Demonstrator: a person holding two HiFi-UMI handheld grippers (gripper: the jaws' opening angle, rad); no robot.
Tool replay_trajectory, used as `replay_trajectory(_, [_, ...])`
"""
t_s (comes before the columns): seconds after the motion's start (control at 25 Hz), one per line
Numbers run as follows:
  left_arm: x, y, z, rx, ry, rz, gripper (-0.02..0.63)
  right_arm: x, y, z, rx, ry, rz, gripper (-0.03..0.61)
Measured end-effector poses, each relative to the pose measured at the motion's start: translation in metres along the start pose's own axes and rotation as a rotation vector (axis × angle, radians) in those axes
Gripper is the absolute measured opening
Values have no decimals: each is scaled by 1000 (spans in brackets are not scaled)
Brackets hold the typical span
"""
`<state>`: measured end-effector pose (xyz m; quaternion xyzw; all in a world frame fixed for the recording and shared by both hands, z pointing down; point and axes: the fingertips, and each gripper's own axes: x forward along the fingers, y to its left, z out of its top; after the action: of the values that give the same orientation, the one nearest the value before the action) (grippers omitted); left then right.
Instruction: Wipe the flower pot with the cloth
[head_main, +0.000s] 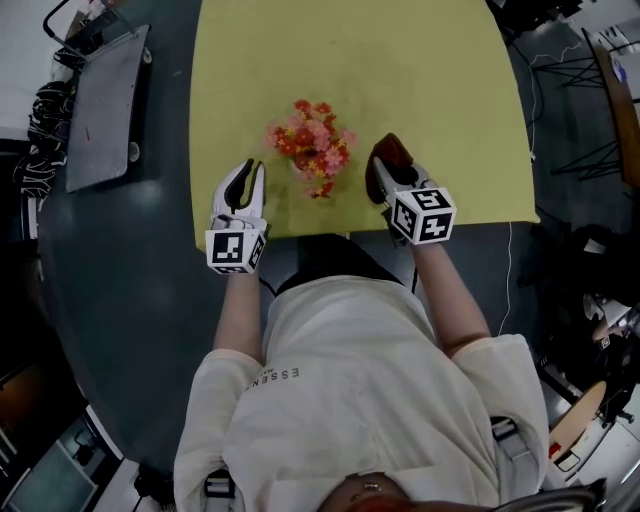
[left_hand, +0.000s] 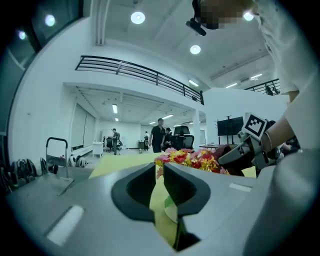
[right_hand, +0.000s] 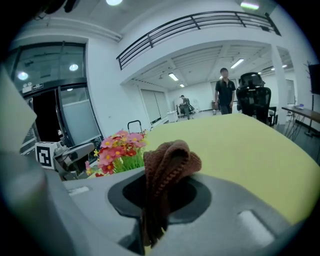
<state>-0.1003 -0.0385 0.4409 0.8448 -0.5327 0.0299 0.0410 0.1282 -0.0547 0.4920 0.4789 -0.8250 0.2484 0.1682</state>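
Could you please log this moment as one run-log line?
left gripper: shut, empty | right gripper: shut on brown knitted cloth | pink and red flower bunch: between grippers on yellow table

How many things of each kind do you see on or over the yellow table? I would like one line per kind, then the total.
flower pot, with red and pink flowers: 1
brown cloth: 1
grippers, the left gripper and the right gripper: 2
Total: 4
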Motion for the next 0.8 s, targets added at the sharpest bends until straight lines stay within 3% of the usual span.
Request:
replay_trajectory(0.12, [-21,-2,12,-38,10,38,12,-23,12,-4,-6,-24,-39,61])
replay_trajectory(0.2, [-35,-5,22,-71,30,58,12,-39,26,-7,-30,-40,-62,61])
replay_trajectory(0.48, [-82,-33,46,-127,44,-3,12,-82,86,-29,-174,-118,-115,60])
replay_trajectory(0.8, [-126,-40,59,-45,20,11,12,-112,132,-45,-211,-159,-137,60])
